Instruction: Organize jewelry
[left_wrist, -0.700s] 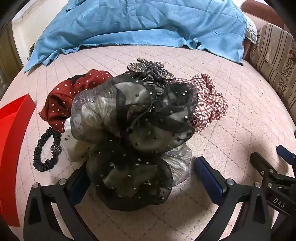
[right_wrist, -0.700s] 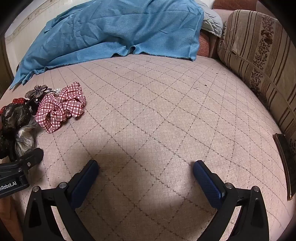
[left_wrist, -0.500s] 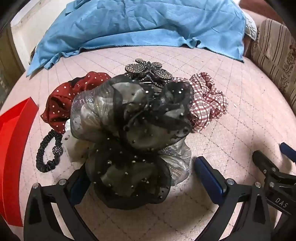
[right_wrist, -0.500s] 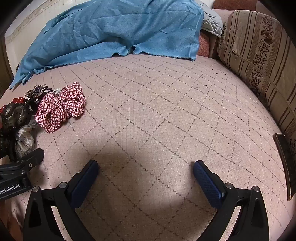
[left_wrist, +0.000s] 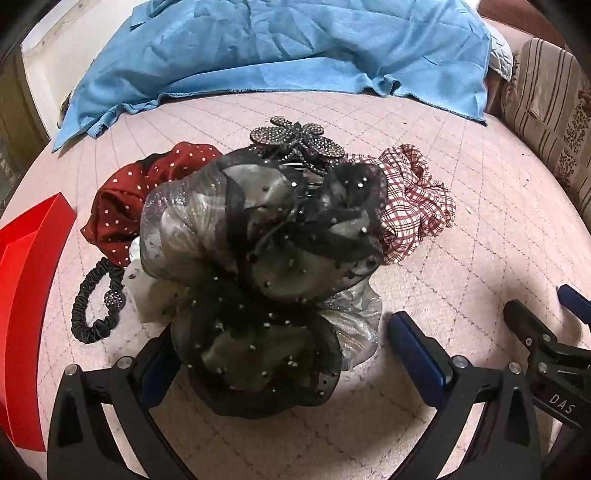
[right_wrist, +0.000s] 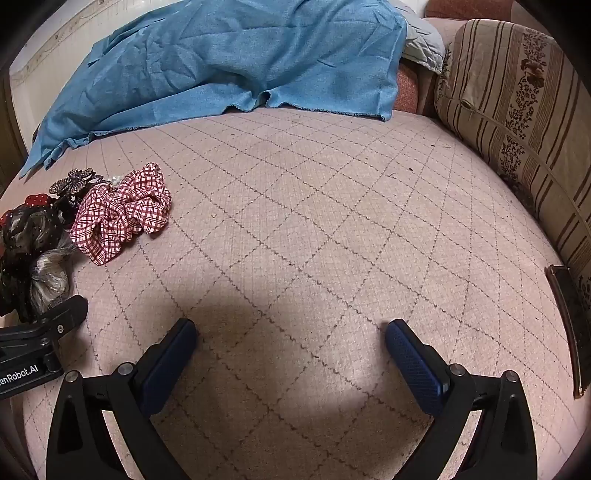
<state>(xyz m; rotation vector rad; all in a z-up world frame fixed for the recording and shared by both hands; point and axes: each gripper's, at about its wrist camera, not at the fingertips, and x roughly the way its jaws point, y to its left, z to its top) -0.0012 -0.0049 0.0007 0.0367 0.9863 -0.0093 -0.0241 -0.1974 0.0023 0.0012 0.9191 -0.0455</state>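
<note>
A big black and grey mesh hair bow lies on the pink quilted bed, reaching between the fingers of my open left gripper. Its near lobe hides the left finger tip. Behind it sit a rhinestone butterfly clip, a red polka-dot scrunchie, a red plaid scrunchie and a black beaded hair tie. My right gripper is open and empty above bare bedding, right of the pile. The plaid scrunchie and bow show at its left.
A red box stands at the left edge. A blue blanket lies across the back of the bed. A striped cushion lines the right side, with a dark flat object below it.
The left gripper has drifted slightly back and left, so the pile sits a little lower and rightward in its view. The right gripper has not moved.
</note>
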